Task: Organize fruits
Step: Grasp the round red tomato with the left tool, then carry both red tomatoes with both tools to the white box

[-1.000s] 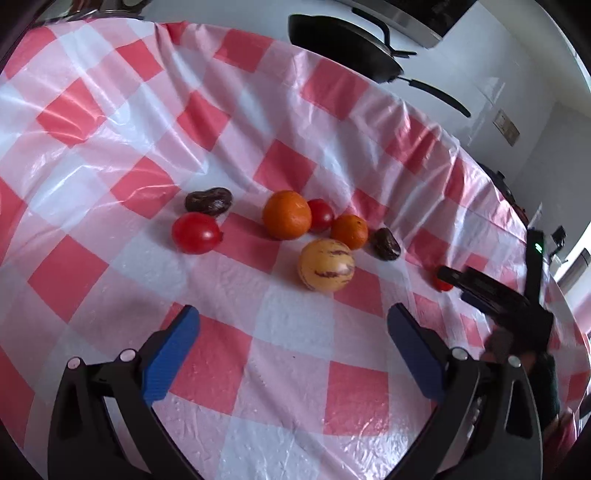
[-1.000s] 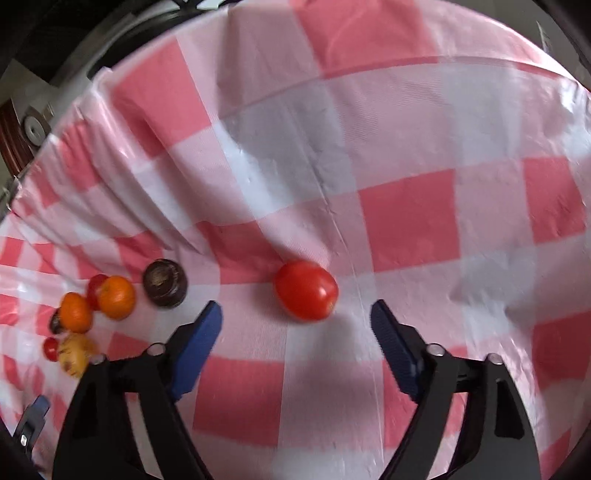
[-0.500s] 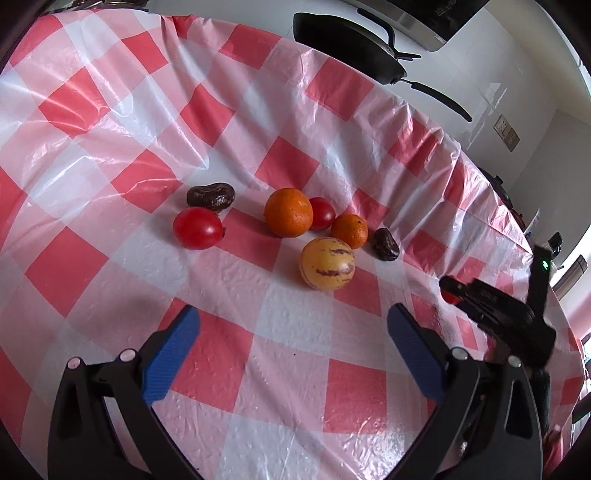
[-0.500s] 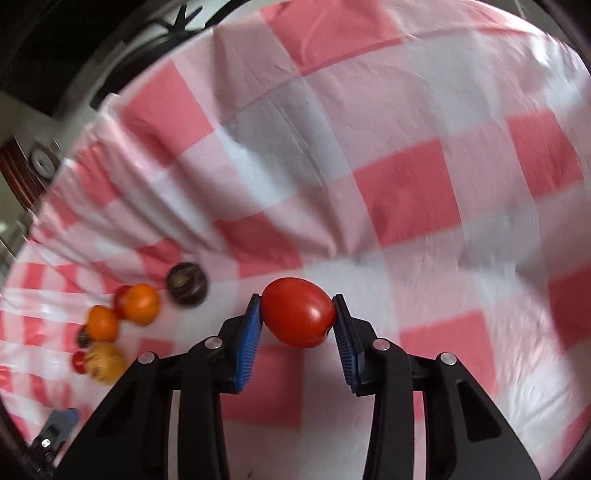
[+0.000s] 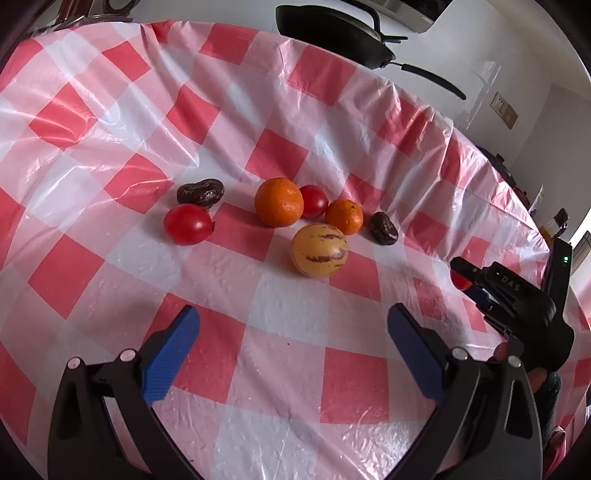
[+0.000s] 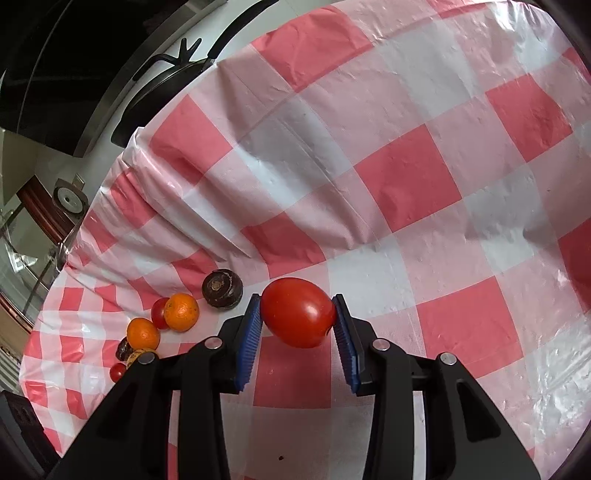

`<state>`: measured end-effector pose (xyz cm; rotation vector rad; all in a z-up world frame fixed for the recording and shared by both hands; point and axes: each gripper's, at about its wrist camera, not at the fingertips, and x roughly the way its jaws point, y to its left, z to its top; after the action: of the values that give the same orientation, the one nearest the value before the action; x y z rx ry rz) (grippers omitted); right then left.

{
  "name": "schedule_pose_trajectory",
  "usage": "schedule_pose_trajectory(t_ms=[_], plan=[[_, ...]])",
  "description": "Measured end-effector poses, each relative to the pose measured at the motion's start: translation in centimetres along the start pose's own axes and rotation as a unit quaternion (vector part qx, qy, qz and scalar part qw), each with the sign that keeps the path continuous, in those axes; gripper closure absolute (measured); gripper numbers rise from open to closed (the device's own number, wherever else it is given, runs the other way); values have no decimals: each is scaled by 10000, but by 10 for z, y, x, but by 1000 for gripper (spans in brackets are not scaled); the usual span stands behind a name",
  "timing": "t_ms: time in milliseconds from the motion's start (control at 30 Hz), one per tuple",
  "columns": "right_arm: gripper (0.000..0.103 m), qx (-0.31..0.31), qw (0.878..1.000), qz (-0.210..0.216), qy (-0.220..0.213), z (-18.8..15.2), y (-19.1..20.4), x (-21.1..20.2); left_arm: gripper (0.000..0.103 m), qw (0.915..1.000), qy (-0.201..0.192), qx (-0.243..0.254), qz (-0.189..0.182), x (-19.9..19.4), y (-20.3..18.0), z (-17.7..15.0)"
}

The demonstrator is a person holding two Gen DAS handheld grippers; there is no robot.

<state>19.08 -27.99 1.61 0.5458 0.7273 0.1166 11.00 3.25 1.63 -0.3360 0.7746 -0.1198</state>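
Observation:
My right gripper (image 6: 297, 317) is shut on a red tomato (image 6: 297, 312), its blue pads pressing both sides. In the left wrist view that gripper (image 5: 466, 277) shows at the right with a bit of the red tomato (image 5: 459, 281) at its tip. On the checked cloth lies a cluster: a red tomato (image 5: 187, 224), a dark fruit (image 5: 200, 192), a large orange (image 5: 279, 202), a small tomato (image 5: 314, 201), a small orange (image 5: 344, 216), another dark fruit (image 5: 384, 228) and a striped yellow melon (image 5: 319, 250). My left gripper (image 5: 291, 328) stands open in front of them, holding nothing.
A black pan (image 5: 332, 33) sits on a white counter beyond the table's far edge. The red-and-white tablecloth (image 5: 110, 110) drapes over that edge in folds. The same fruit cluster (image 6: 181, 312) lies to the left of my right gripper.
My right gripper went from open around the tomato to shut on it, and it rolled somewhat. The left gripper has stayed nearly still and open.

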Motion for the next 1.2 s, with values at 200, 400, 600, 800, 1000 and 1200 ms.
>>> schedule_pose_trajectory(t_ms=[200,400,600,800,1000,1200], plan=[[64,30,9999,113,51,1,-2,1,2,9995,152,-251,101,13,9,24],[64,133,9997,125,135,2,-5,4,7,9922,257,102,1217,28,33,41],[64,-75,9999,100,112,1,3,5,35,9886,330,182,1456,58,40,65],[64,-52,9998,131,115,2,1,5,66,9898,294,379,1339,31,28,53],[64,-55,9998,160,118,2,1,5,66,9921,-183,389,1182,-38,27,8],[64,-26,9998,189,103,2,-1,5,66,9965,-206,-101,799,-52,49,-15]])
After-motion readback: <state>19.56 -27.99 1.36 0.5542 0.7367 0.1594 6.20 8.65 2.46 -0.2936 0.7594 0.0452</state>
